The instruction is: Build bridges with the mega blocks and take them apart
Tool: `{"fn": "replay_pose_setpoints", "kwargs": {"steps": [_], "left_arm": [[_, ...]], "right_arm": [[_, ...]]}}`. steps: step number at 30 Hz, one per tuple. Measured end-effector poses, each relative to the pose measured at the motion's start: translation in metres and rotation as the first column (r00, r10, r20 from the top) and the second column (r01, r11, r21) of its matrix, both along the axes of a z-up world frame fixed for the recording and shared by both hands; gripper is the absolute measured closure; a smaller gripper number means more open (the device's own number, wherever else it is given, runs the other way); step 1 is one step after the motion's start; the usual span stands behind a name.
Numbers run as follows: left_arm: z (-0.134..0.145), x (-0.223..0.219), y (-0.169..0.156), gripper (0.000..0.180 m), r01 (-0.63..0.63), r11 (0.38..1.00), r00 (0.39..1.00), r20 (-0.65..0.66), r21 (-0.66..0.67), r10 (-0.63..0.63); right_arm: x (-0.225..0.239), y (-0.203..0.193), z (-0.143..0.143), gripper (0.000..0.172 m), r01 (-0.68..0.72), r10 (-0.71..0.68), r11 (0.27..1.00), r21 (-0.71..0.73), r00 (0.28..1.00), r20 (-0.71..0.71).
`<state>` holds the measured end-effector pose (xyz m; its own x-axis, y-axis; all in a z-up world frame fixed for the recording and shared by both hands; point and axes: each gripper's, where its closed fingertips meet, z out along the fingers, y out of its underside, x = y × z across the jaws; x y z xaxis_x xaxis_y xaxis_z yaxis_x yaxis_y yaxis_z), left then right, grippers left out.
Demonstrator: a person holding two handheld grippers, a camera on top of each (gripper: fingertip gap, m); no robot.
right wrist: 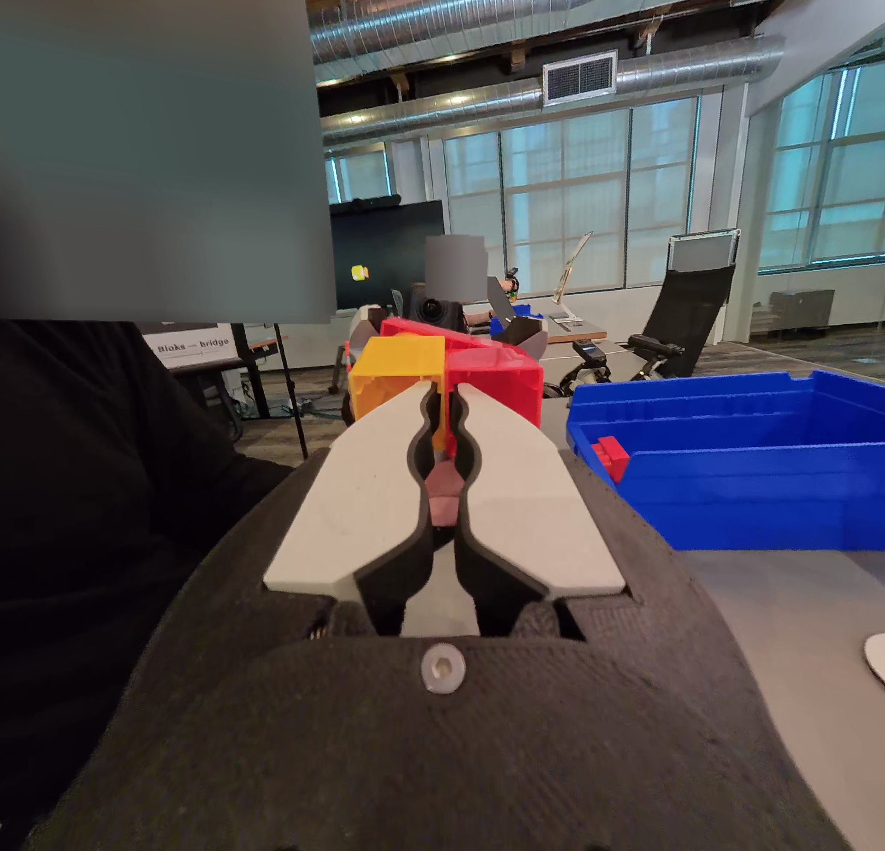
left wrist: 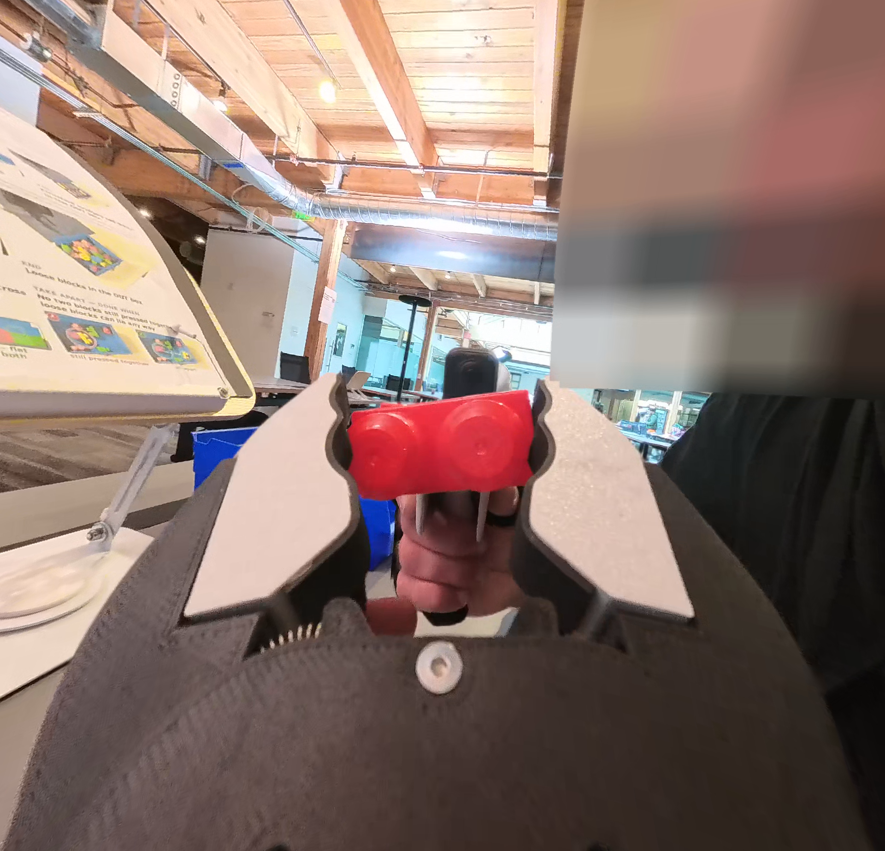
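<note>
Take-apart step: your left gripper (left wrist: 438, 437) clamps the red block (left wrist: 438, 445) endwise, while your right gripper (right wrist: 446, 397) pinches the adjoining walls of the yellow block (right wrist: 397, 363) and red leg block (right wrist: 498, 387). Next, probably pull apart steadily, without twisting.

Glossy, smooth plastic — the red block (left wrist: 438, 445), the yellow block (right wrist: 397, 373) and the blue bin (right wrist: 747, 483) at three o'clock; overhead, at twelve, bare wood ceiling planks (left wrist: 383, 61) — matt.

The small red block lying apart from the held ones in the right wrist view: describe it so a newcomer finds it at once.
Start at the big blue bin on the grey table, right of the right tool. Look at the bin's near-left corner: the small red block lies inside, against the wall. Unlike the yellow block and red blocks at the tool's tips, it lies alone, untouched.
</note>
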<state>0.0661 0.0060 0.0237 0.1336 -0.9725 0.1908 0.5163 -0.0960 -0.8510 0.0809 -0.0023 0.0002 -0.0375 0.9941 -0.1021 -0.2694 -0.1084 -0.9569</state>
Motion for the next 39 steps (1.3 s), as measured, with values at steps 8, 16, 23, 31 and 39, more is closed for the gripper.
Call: {"fn": "replay_pose_setpoints", "kwargs": {"steps": [8,16,23,31,39], "left_arm": [[0.005,-0.002,-0.006,0.108,-0.074,0.995,0.997,-0.028,0.062,0.076],[0.009,-0.006,-0.007,0.119,-0.121,0.985,0.991,-0.045,0.119,0.127],[0.007,-0.003,-0.006,0.120,-0.104,0.988,0.991,-0.073,0.117,0.113],[0.011,-0.003,-0.008,0.116,-0.060,0.994,0.997,-0.044,0.094,0.064],[0.002,-0.016,-0.005,0.111,0.097,0.989,0.995,0.004,-0.109,-0.097]], "right_arm": [[-0.007,-0.004,0.005,0.167,-0.007,0.005,1.000,-0.030,0.999,-0.041],[-0.013,-0.004,0.002,0.168,-0.015,0.012,0.997,-0.073,0.999,-0.047],[-0.010,-0.002,0.000,0.168,-0.010,0.009,0.999,-0.033,0.999,-0.045],[-0.008,-0.003,0.005,0.168,0.029,-0.028,0.998,0.059,0.999,-0.015],[0.000,-0.003,0.008,0.168,0.102,-0.147,0.925,0.366,0.984,0.099]]}}
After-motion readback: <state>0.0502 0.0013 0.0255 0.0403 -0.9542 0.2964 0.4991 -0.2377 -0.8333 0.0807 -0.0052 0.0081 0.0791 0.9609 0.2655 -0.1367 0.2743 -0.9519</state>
